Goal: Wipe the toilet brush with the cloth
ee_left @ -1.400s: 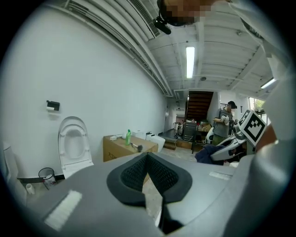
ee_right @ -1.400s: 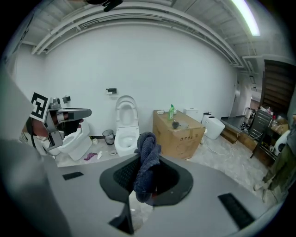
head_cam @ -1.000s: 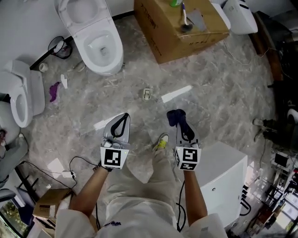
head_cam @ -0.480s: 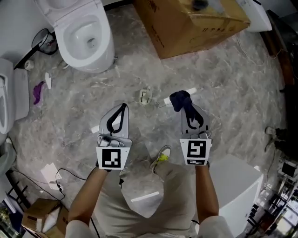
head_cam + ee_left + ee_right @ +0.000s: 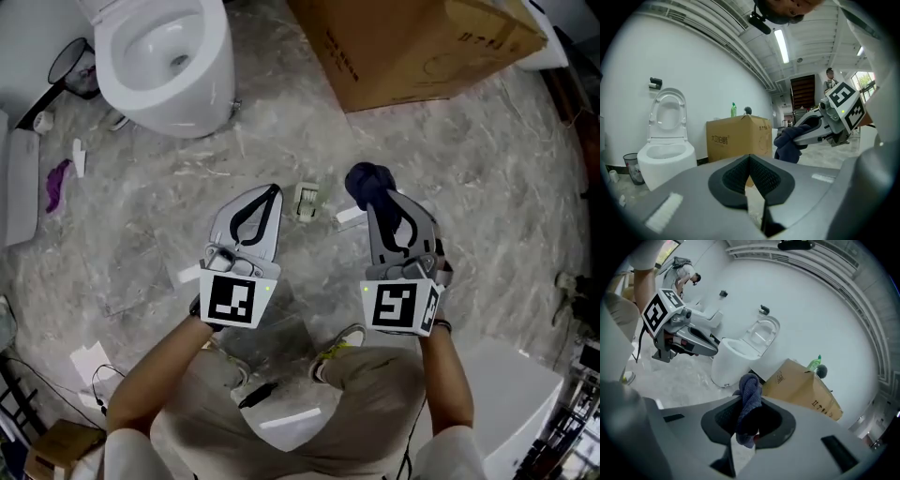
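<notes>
Hanging bunched from the right gripper [image 5: 749, 425], the dark blue cloth [image 5: 750, 390] is only partly seen. Its lower end is lost in the dark hollow between the jaw pads, and in the head view the jaw tips are covered by its folds. A toilet brush cannot be made out with certainty. A small dark round-headed object [image 5: 821, 371] is seen beside a green bottle [image 5: 814, 363] on top of the cardboard box [image 5: 801, 390], but it is too small to be identified. The box top is cut off by the upper edge of the head view.

The right gripper's jaws are clamped on the cloth, which is pinched between the pads and held up off the floor. The left gripper [image 5: 750, 161] is held beside the right one, roughly level with it and apart from it. Its jaws are brought together at the tips, and the cloth is not touched by them.

Both grippers are held above the grey marbled floor [image 5: 469, 187]. A small white item [image 5: 309, 199] is seen on the floor between the two grippers' tips from above. A white toilet [image 5: 169, 56] with its lid raised stands beyond the left gripper, and the box beyond the right one. A white cabinet [image 5: 511, 394] is partly cut off at the lower right.
</notes>
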{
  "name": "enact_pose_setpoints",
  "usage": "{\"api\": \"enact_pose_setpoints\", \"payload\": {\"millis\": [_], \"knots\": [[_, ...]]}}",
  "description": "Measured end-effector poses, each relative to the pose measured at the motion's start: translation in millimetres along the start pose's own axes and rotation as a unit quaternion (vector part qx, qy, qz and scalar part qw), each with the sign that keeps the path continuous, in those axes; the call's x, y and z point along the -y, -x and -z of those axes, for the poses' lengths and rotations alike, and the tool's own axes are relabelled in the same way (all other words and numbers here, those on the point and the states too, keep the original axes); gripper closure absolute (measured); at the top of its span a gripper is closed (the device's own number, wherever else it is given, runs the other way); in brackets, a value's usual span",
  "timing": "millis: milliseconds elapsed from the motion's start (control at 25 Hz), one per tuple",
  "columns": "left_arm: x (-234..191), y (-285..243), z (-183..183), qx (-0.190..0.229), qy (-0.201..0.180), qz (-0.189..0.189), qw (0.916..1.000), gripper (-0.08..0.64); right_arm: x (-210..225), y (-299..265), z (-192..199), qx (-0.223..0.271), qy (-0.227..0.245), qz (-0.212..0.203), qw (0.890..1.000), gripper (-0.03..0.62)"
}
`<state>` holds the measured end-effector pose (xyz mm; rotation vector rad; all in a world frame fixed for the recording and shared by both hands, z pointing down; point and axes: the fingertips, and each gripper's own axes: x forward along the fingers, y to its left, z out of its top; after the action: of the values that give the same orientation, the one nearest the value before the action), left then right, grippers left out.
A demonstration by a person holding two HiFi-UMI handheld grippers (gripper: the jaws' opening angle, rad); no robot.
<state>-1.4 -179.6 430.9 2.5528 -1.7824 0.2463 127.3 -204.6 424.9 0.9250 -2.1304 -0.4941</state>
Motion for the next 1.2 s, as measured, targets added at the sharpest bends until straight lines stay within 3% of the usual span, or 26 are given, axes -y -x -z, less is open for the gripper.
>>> {"api": "enact_pose_setpoints", "payload": {"millis": [240, 480, 640, 760, 920, 1200], "knots": [[-12, -36, 51, 0.016, -0.012, 0.003, 0.9998, 0.560, -18, -34, 16, 0.014, 0.044, 0.018, 0.999, 0.525], [-2, -47, 73, 0.013, -0.031, 0.008, 0.9994, 0.558, -12, -43, 19, 0.024, 0.088, 0.038, 0.995, 0.526], [-3, -38, 78, -0.020, 0.022, 0.002, 0.9995, 0.560, -12, -38, -3, 0.015, 0.118, 0.039, 0.992, 0.525], [0, -35, 56, -0.004, 0.044, 0.005, 0.9990, 0.560, -14, -37, -20, -0.013, 0.148, 0.050, 0.988, 0.525], [1, -36, 45, 0.035, 0.047, 0.045, 0.9973, 0.560, -22, -48, -19, -0.028, 0.138, 0.069, 0.988, 0.525], [-22, -41, 83, 0.009, 0.034, 0.046, 0.9983, 0.558, -44, -67, 15, -0.043, 0.102, 0.056, 0.992, 0.525]]}}
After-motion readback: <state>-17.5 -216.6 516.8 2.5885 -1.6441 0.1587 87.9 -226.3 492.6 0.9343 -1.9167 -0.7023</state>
